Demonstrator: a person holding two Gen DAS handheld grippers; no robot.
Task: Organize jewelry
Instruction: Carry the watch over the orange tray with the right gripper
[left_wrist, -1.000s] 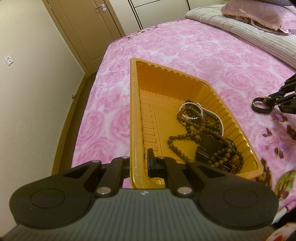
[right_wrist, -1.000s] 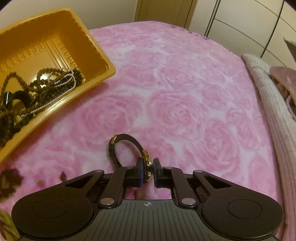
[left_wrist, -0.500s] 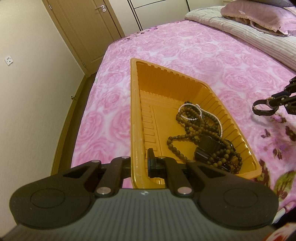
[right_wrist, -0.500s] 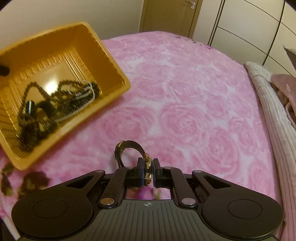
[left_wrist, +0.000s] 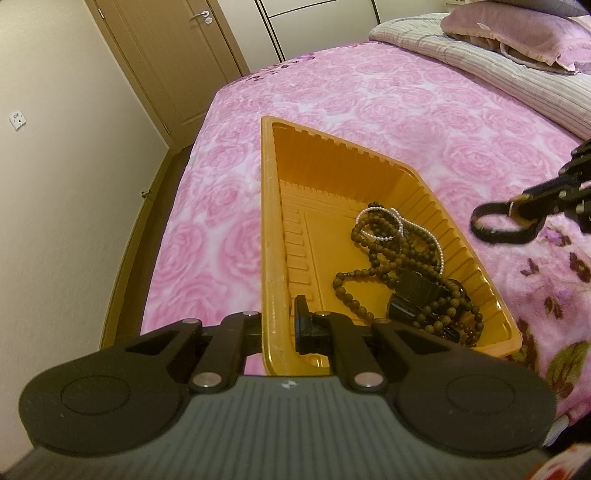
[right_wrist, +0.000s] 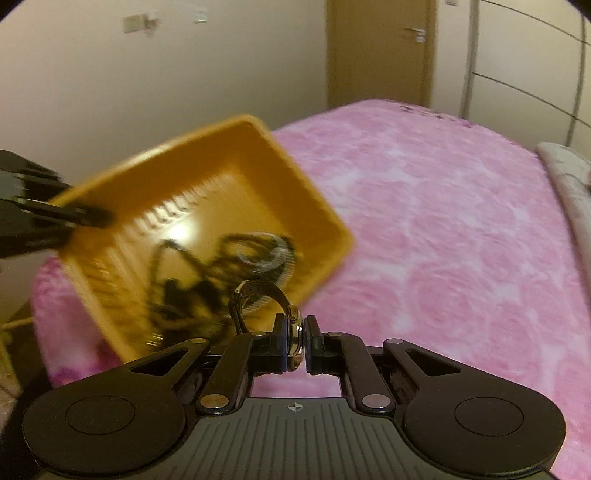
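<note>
The right gripper (right_wrist: 294, 341) has its fingers clamped on a wristwatch (right_wrist: 291, 325) held in the air beside the orange tray (left_wrist: 271, 236); if it lets go short of the rim, the watch could land on the bed (left_wrist: 424, 107). The left gripper (left_wrist: 279, 325) pinches the tray's near wall, and a slip there could tip out the brown bead necklaces (left_wrist: 384, 254), a pearl strand (left_wrist: 397, 218) and a dark piece I cannot identify.

Left cam: on left gripper (left_wrist: 277, 317), close over tray (left_wrist: 266, 221) rim, faces down along bed (left_wrist: 388, 96) twd door.
Right cam: on right gripper (right_wrist: 294, 341), above bed, angled down at tray's side.
Shared: tray, pink bedspread, 2 grippers, door.
</note>
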